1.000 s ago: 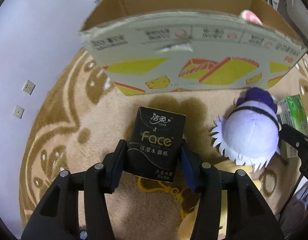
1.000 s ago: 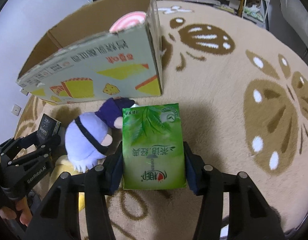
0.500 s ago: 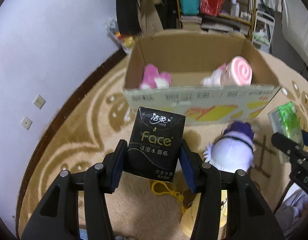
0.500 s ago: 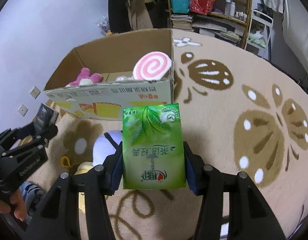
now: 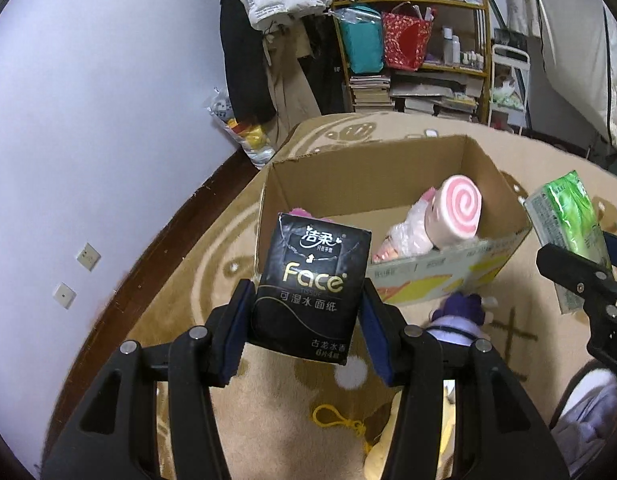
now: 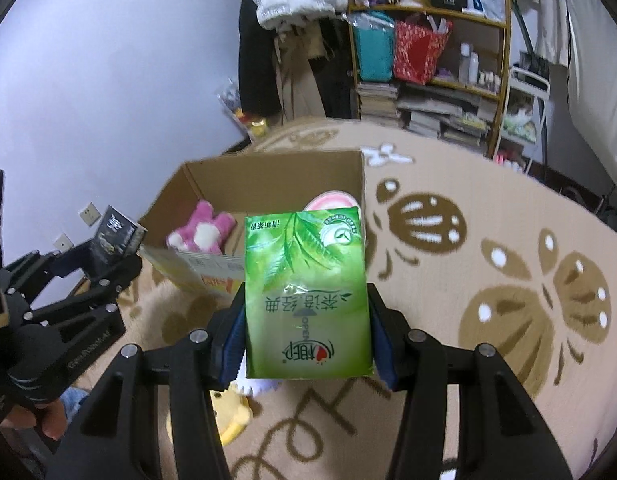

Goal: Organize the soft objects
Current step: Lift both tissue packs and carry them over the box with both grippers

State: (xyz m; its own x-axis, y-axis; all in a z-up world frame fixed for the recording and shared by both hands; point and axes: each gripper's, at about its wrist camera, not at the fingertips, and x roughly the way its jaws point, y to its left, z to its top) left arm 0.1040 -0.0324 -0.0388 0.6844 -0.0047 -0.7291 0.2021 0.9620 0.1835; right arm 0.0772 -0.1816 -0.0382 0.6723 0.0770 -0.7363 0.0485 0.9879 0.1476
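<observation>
My left gripper (image 5: 304,320) is shut on a black "Face" tissue pack (image 5: 312,284), held above the rug in front of the open cardboard box (image 5: 460,268). My right gripper (image 6: 306,336) is shut on a green tissue pack (image 6: 306,292), also raised before the box (image 6: 268,172). The green pack also shows at the right in the left wrist view (image 5: 568,224). Inside the box lie a pink swirl plush (image 5: 454,210) and a pink-and-white plush (image 6: 202,232). A purple-and-white plush (image 5: 460,316) and a yellow plush (image 6: 232,412) lie on the rug under the grippers.
A beige patterned rug (image 6: 488,280) covers the floor. A cluttered shelf with books and bags (image 5: 420,60) stands behind the box. The white wall with sockets (image 5: 80,272) is at the left. A yellow cord (image 5: 336,424) lies on the rug.
Both grippers have risen with their packs, from low near the rug to above the box's front wall, so the box's inside and the room behind have come into view.
</observation>
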